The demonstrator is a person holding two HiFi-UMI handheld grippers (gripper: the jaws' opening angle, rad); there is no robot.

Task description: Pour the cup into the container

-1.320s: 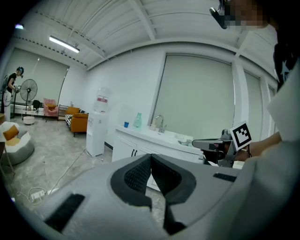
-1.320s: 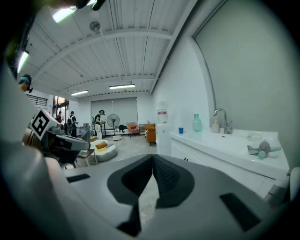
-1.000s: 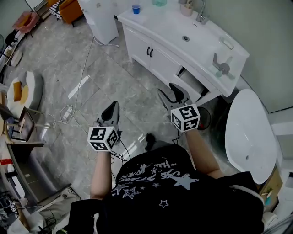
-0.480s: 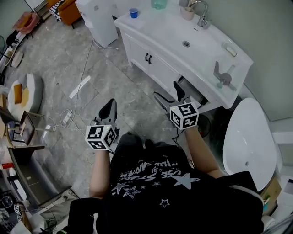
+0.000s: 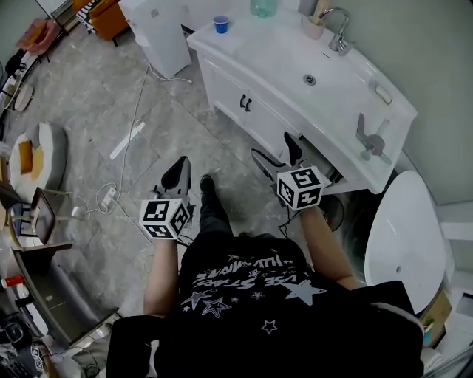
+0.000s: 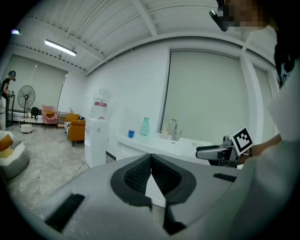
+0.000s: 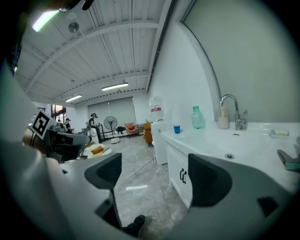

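The clearest change is seen at the right gripper [image 5: 272, 146]: its jaws, half-spread a second ago, are now wide and are opening the last bit, with nothing between them but the grey tiled floor [image 5: 148, 125] and the cabinet front. The left gripper [image 5: 182, 164] is shown in its own view with the pads pressed together on nothing. A step forward is also read from the head view: a dark shoe [image 5: 208, 183] is now planted ahead of the body, and the long white counter [image 5: 281, 52] with its sink is drawn a little lower in the picture than before. The small blue cup [image 5: 221, 24] is found upright at the far left end of that counter, untouched and well apart from both grippers. A teal translucent bottle [image 5: 260, 6] is seen near it toward the wall, and a chrome tap [image 5: 338, 33] farther along. Which vessel is meant as the container cannot be settled from these views; the bottle is a likely candidate. The widened right gripper is judged to be a preparation for taking the cup, so the task is considered barely begun, with the approach not yet finished.
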